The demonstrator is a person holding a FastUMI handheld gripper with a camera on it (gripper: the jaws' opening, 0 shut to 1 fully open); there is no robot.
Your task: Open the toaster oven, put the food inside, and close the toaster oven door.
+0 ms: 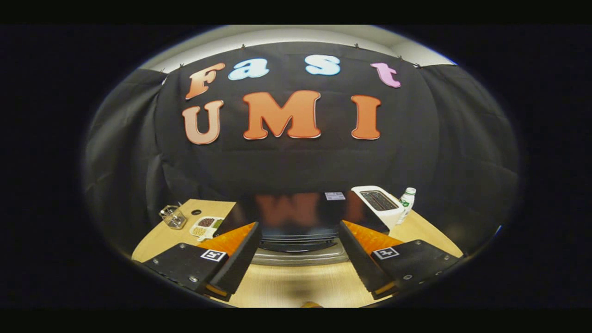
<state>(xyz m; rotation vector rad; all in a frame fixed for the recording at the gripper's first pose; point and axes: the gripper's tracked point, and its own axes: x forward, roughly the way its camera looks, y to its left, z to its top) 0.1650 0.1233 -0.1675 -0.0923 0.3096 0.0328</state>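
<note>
The gripper (299,259) is held spread wide, grasping nothing. The toaster oven (300,217) is seen just ahead on the desk (296,286), apparently closed. Its door handle should be approached squarely and pulled down gently.

The oven (298,217) top is glossy black, mirror-smooth. At two o'clock, a smooth white plastic toaster (377,206). Table (296,282): pale matt wood.

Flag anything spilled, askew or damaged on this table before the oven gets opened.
Nothing stands out. The oven sits square just ahead of the open gripper, door shut. The white toaster and bottle stand upright to its right; the tray and glass jar rest on the table to its left, nothing spilled.
</note>
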